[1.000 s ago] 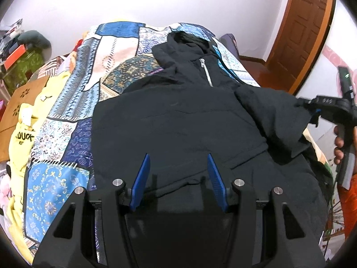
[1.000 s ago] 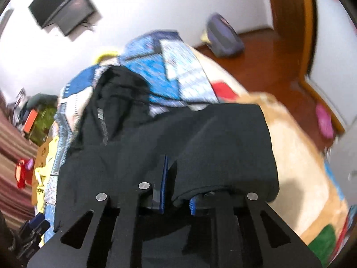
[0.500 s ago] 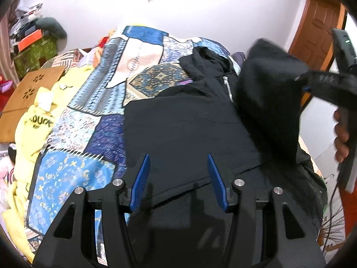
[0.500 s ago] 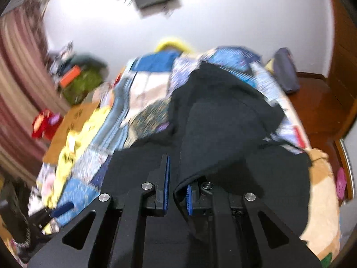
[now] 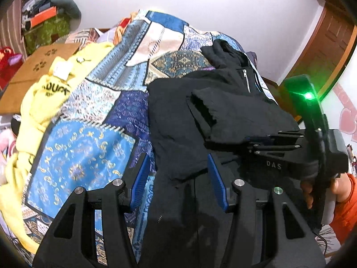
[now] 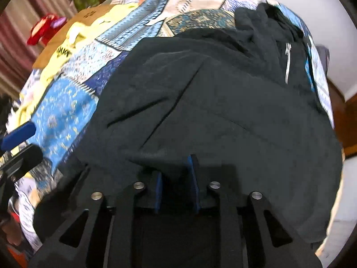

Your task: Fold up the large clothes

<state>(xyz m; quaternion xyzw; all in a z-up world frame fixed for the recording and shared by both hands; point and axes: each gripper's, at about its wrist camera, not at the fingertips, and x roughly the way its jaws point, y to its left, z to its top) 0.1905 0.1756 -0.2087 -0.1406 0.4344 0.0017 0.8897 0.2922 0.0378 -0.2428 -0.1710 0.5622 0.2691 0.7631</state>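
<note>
A large black zip hoodie [image 5: 178, 111] lies on the patchwork bed quilt [image 5: 93, 116], hood and zipper [image 5: 246, 81] toward the far wall. My left gripper [image 5: 178, 174] is open over the hoodie's lower hem, its blue pads either side of the cloth. My right gripper [image 5: 252, 139] comes in from the right, and the hoodie's sleeve [image 5: 234, 114] lies folded across the body at its tips. In the right wrist view its fingers [image 6: 176, 178] stand a small gap apart with black cloth [image 6: 212, 102] draped over and between them; the grip itself is hidden.
A yellow garment [image 5: 44, 98] lies along the bed's left edge, beside a cardboard box [image 5: 33, 71]. Clutter stands at the far left by the wall. A wooden door [image 5: 323, 51] is at the right. The left gripper's fingertip [image 6: 19, 134] shows at the right wrist view's left edge.
My right gripper has carried the sleeve from the bed's right side up and over, leftward across the hoodie's body, and lowered it there. Its fingers now stand wider apart. My left gripper stayed open.
</note>
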